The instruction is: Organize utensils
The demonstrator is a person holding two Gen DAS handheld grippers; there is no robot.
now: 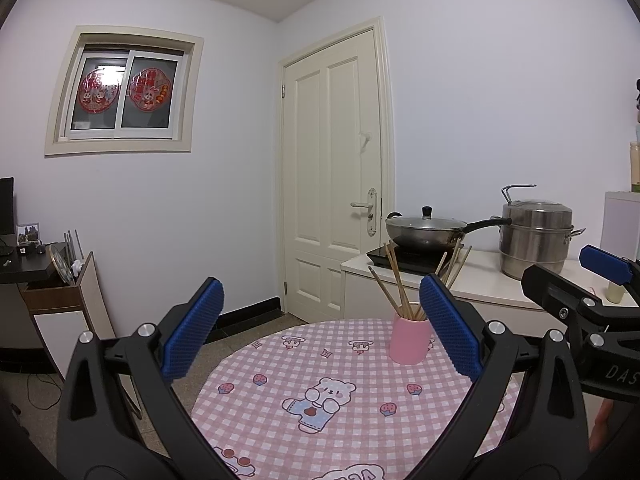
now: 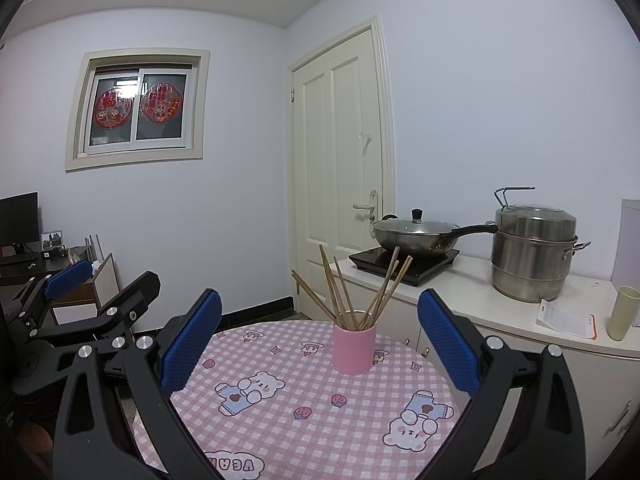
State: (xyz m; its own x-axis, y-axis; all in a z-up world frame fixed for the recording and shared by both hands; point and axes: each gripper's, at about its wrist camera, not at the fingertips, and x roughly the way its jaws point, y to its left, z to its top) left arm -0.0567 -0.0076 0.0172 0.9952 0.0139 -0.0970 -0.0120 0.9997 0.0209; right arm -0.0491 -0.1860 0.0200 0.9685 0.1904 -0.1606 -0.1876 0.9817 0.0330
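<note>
A pink cup [image 1: 410, 340] [image 2: 354, 348] stands upright on the far side of the round table [image 1: 280, 420] [image 2: 288, 432], which has a pink checked cloth. Several wooden chopsticks [image 1: 396, 284] [image 2: 344, 292] stick out of the cup, fanned apart. My left gripper [image 1: 320, 328] hovers above the table, open and empty, the cup just inside its right finger. My right gripper [image 2: 320, 338] is also open and empty, with the cup framed between its blue pads [image 2: 448, 344]. Each gripper shows at the edge of the other's view.
A white counter [image 2: 480, 300] behind the table carries an induction hob with a lidded wok [image 2: 416, 234], a steel steamer pot [image 2: 534, 256], a pale green cup [image 2: 622, 318] and a packet. A closed door [image 2: 340, 160] is behind. A desk and cabinet [image 1: 60, 292] stand left.
</note>
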